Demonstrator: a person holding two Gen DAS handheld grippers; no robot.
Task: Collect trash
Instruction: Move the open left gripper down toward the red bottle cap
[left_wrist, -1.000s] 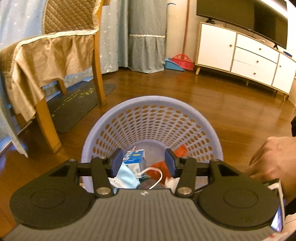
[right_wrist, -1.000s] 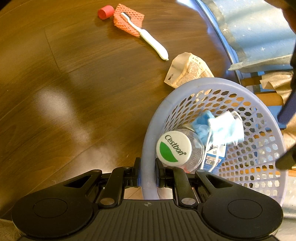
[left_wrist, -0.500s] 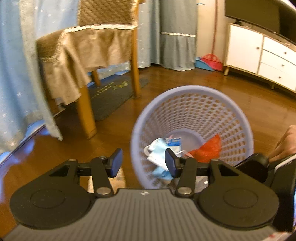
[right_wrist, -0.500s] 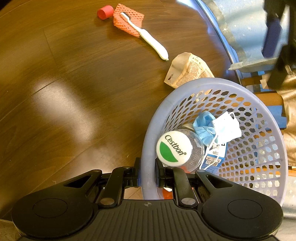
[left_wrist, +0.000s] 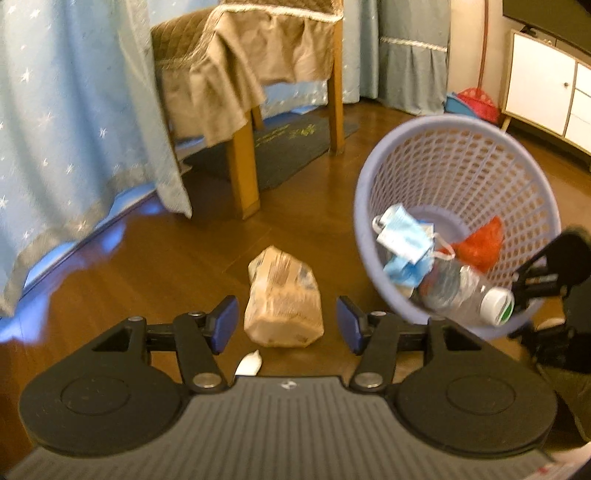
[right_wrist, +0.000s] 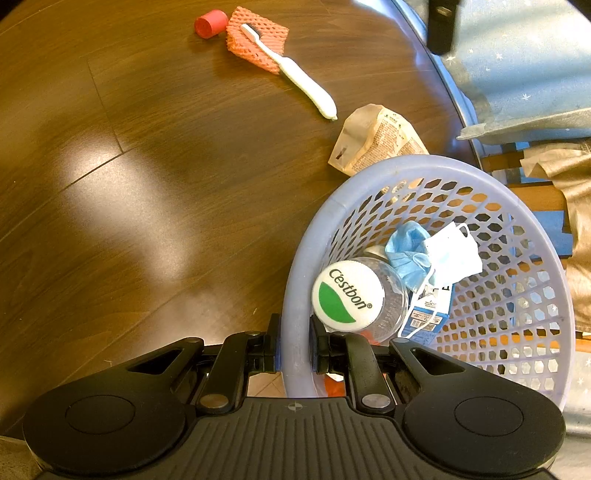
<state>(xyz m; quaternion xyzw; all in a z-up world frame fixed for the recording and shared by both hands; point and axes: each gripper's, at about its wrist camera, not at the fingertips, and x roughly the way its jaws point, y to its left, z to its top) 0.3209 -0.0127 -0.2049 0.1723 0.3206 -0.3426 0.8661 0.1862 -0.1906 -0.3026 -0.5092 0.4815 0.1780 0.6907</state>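
Note:
My right gripper (right_wrist: 294, 349) is shut on the rim of the lilac mesh basket (right_wrist: 517, 321), which it holds tilted. Inside lie a plastic bottle (right_wrist: 349, 295) with a green and white cap, blue face masks (right_wrist: 432, 254), a small carton (right_wrist: 428, 314) and something red (left_wrist: 484, 245). My left gripper (left_wrist: 283, 325) hangs open over the floor, a crumpled brown paper bag (left_wrist: 282, 301) lying between its fingers without touching them. The basket (left_wrist: 369, 206) is to its right. On the floor lie a white toothbrush (right_wrist: 295, 75), an orange foam net (right_wrist: 258, 40) and a red cap (right_wrist: 209, 23).
A wooden chair (left_wrist: 243, 122) draped in tan cloth and a blue starred tablecloth (left_wrist: 74, 122) stand at the left. A dark mat (left_wrist: 284, 144) lies behind the chair. A white cabinet (left_wrist: 546, 96) stands at the far right. Bare wood floor (right_wrist: 129, 166) spreads to the left.
My left gripper has swung left, away from the basket's mouth, and come down over the paper bag. The face mask it dropped has settled in the basket. The right gripper keeps its hold.

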